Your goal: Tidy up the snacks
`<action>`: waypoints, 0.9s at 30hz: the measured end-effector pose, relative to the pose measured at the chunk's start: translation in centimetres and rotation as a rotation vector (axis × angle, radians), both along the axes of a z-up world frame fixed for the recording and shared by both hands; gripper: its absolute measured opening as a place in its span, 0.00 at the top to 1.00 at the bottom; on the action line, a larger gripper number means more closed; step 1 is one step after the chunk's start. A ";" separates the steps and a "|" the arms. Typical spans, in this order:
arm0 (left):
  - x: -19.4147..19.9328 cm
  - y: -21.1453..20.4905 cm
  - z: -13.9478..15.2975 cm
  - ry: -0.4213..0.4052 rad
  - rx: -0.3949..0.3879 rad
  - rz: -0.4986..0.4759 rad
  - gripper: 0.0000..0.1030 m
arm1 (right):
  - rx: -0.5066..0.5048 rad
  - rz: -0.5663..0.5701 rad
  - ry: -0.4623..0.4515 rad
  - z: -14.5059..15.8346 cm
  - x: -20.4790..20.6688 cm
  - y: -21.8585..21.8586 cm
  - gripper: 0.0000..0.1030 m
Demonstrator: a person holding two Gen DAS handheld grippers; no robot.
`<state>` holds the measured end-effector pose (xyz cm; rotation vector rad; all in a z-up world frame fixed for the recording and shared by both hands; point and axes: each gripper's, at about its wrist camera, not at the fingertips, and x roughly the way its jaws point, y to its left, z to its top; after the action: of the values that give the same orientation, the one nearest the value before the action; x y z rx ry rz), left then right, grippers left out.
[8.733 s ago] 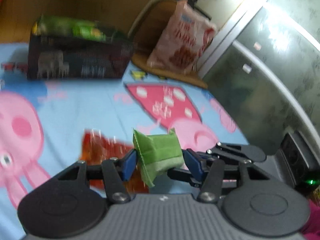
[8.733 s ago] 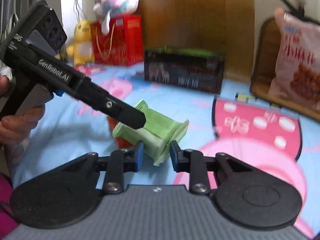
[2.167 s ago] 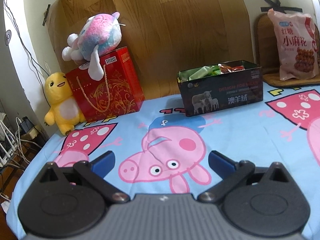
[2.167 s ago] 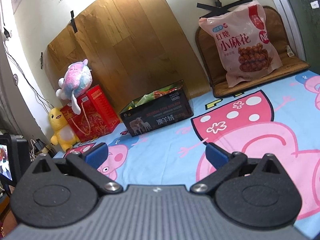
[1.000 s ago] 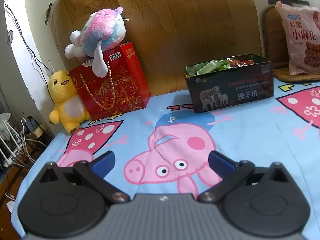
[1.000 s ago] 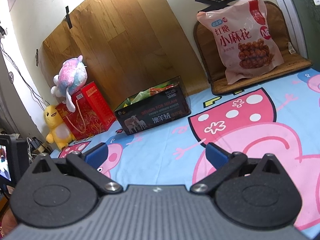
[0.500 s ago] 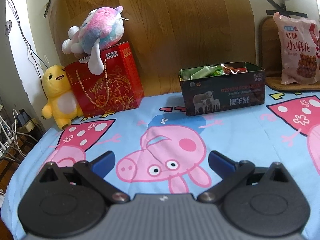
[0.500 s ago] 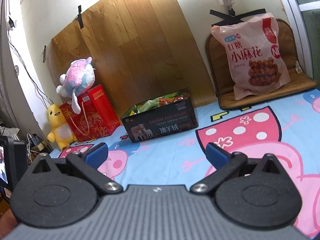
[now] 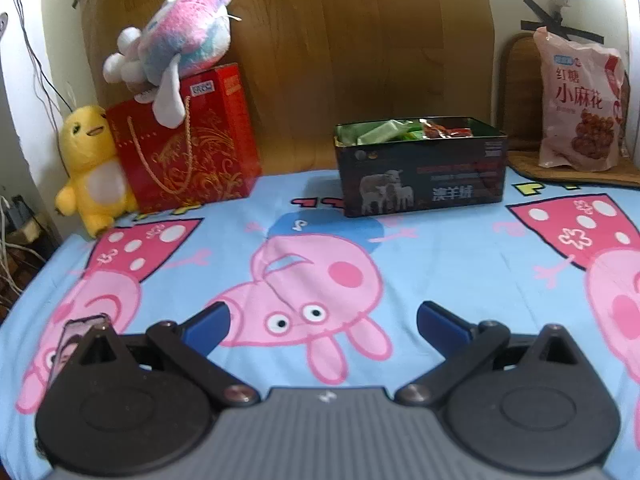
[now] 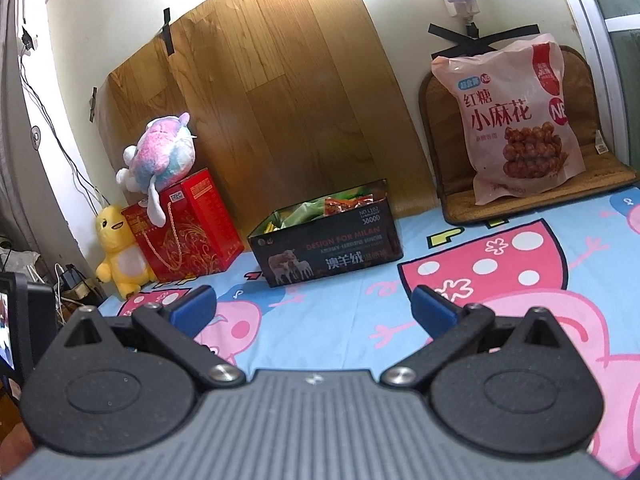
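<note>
A black box (image 9: 424, 176) stands at the back of the cartoon-print cloth and holds green packets (image 9: 380, 131) and a red packet (image 9: 444, 130). It also shows in the right wrist view (image 10: 326, 254), with green packets (image 10: 300, 213) and a red packet (image 10: 348, 203) inside. My left gripper (image 9: 322, 320) is open and empty, well in front of the box. My right gripper (image 10: 314, 304) is open and empty, also short of the box.
A big pink snack bag (image 9: 578, 104) leans on a brown mat at the back right, also in the right wrist view (image 10: 520, 120). A red gift bag (image 9: 184, 152) with a plush toy (image 9: 180, 48) on top and a yellow plush duck (image 9: 90, 160) stand back left.
Both grippers stay open and empty. The views have shifted slightly; the box and the snack bag sit in nearly the same places.
</note>
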<state>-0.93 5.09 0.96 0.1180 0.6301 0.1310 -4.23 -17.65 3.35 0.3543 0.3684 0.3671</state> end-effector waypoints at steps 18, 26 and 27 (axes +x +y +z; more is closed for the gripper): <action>-0.2 -1.0 0.5 0.028 -0.085 -0.061 0.00 | -0.006 -0.021 -0.019 1.0 -0.4 -0.1 0.00; 0.0 -1.3 0.2 0.075 -0.111 -0.052 0.00 | -0.009 -0.019 -0.025 1.2 -0.5 0.0 0.00; 0.0 -1.4 0.1 0.078 -0.118 -0.050 0.00 | -0.011 -0.019 -0.027 1.2 -0.5 0.0 0.00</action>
<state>-0.90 3.72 1.08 0.0252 0.7103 0.0409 -4.78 -17.66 4.59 0.3421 0.3400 0.3506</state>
